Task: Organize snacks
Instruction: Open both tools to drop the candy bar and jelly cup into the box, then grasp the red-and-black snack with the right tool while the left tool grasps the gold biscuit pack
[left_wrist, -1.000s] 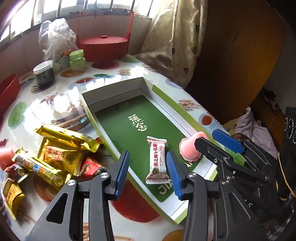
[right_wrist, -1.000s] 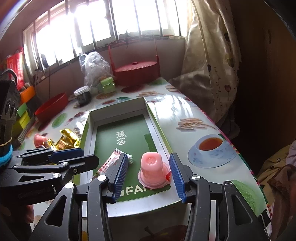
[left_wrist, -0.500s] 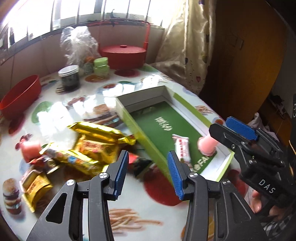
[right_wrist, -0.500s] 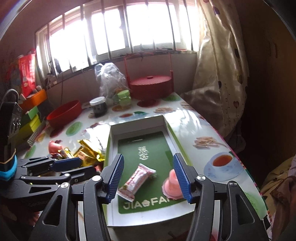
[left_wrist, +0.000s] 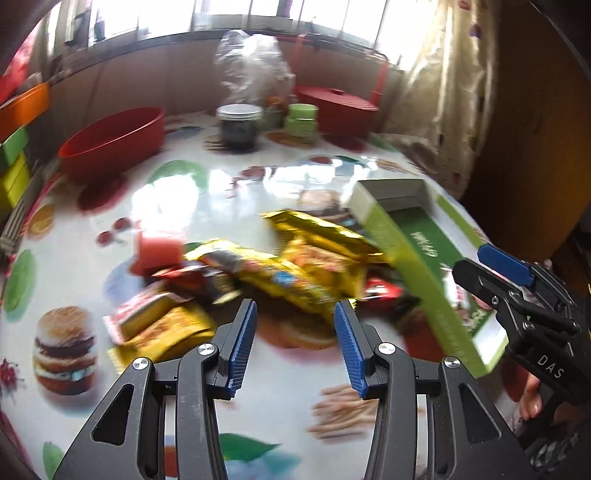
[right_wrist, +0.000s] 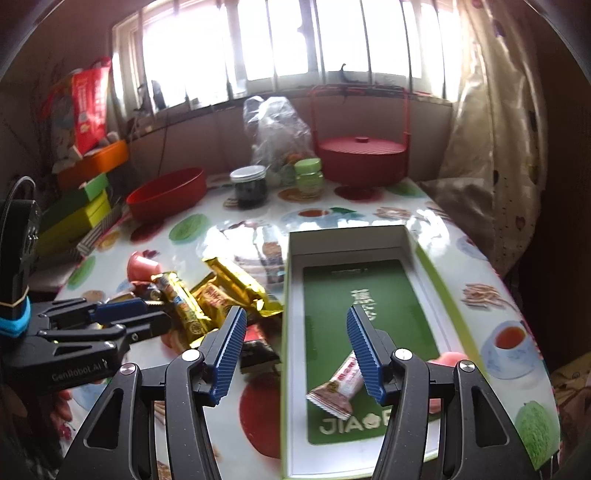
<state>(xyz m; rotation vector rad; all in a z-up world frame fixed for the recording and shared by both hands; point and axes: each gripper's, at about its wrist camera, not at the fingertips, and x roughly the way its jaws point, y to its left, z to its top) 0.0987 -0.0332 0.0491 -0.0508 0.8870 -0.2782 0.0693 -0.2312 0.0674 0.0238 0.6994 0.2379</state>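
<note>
Now both tongs hang empty between pickups.
Right gripper (right_wrist: 293, 349), jaws just widened, holds nothing; left gripper (left_wrist: 293, 347) gapes toward snack pile (left_wrist: 280, 266), frame centre; green box (right_wrist: 369, 243) right.

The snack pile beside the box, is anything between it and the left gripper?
Nothing visible does. The left gripper hangs open just short of the snack pile, with only bare table between them. The green box lies off to the side.
</note>
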